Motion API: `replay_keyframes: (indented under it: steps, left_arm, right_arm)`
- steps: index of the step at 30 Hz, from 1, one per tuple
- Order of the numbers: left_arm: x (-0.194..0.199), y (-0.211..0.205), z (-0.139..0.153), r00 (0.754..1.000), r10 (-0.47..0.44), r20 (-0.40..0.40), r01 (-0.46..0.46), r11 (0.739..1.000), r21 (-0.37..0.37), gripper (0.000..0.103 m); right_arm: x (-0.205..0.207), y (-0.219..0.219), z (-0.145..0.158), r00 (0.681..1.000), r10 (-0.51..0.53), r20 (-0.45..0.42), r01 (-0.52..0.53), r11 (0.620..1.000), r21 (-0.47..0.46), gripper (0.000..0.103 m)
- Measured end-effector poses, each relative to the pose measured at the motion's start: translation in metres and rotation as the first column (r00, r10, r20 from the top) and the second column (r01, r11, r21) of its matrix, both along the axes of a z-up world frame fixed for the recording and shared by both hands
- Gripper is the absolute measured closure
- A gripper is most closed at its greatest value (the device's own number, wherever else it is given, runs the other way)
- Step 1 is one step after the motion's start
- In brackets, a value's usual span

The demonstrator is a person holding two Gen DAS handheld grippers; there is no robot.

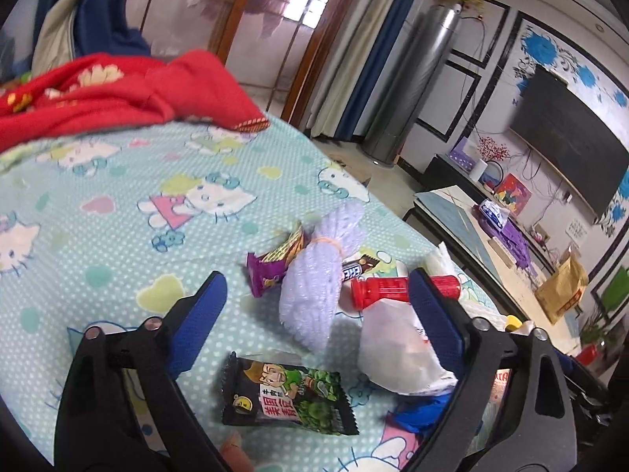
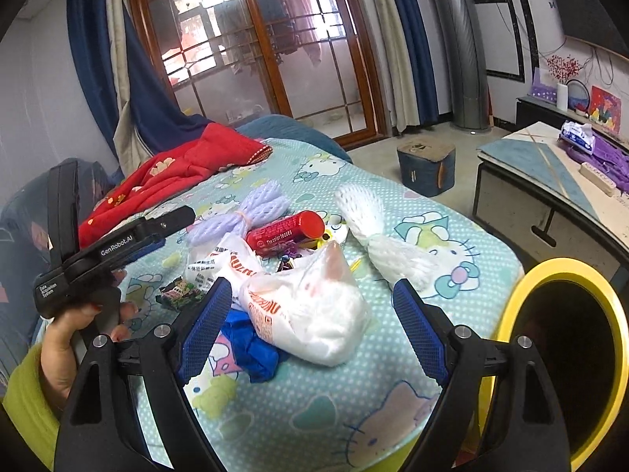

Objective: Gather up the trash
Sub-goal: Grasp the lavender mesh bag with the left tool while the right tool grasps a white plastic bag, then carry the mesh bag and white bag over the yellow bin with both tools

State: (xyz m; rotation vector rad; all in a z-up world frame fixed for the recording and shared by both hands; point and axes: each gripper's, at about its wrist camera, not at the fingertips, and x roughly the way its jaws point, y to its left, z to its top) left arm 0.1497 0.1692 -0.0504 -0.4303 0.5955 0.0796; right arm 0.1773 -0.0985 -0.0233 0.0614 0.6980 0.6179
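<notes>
Both my grippers are spread wide, empty. Left gripper (image 1: 314, 306) hangs over the lavender foam net (image 1: 314, 275) and green snack wrapper (image 1: 287, 397); right gripper (image 2: 310, 314) brackets the white plastic bag (image 2: 310, 314) on the bedsheet (image 2: 314, 413), yellow-rimmed bin (image 2: 566, 362) beside.

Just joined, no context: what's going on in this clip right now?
A person is clearing trash off a bed with a handheld gripper in each hand. Both are open and hold nothing. The right gripper is lined up on the white plastic bag. The left gripper hovers over the lilac foam net and the black-and-green snack wrapper. The red tube and white foam net lie untouched. A yellow-rimmed bin waits at the bed's edge.
</notes>
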Motion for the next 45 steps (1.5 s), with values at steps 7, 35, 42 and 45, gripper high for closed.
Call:
replay_keyframes:
  steps: [7,35,42,45]
  left_arm:
    - [0.007,0.0,-0.009,0.999,-0.028,-0.016,0.027,0.999,-0.017,0.043]
    - [-0.028,-0.011,0.022,0.992,-0.054,0.116,0.05,0.998,0.042,0.093]
    - [-0.038,-0.026,0.038,0.984,-0.091,0.151,0.082,0.994,0.066,0.093]
    - [-0.041,-0.035,0.043,0.98,-0.113,0.161,0.102,0.992,0.075,0.093]
  right_arm:
    - [0.01,0.007,-0.006,0.999,0.016,-0.046,-0.015,1.0,0.018,0.029]
    - [-0.024,-0.013,0.02,0.997,0.0,0.076,-0.003,0.999,0.045,0.074]
    - [-0.029,-0.022,0.028,0.994,-0.028,0.103,0.024,0.999,0.038,0.074]
    - [-0.028,-0.03,0.032,0.992,-0.056,0.11,0.052,0.998,0.038,0.074]
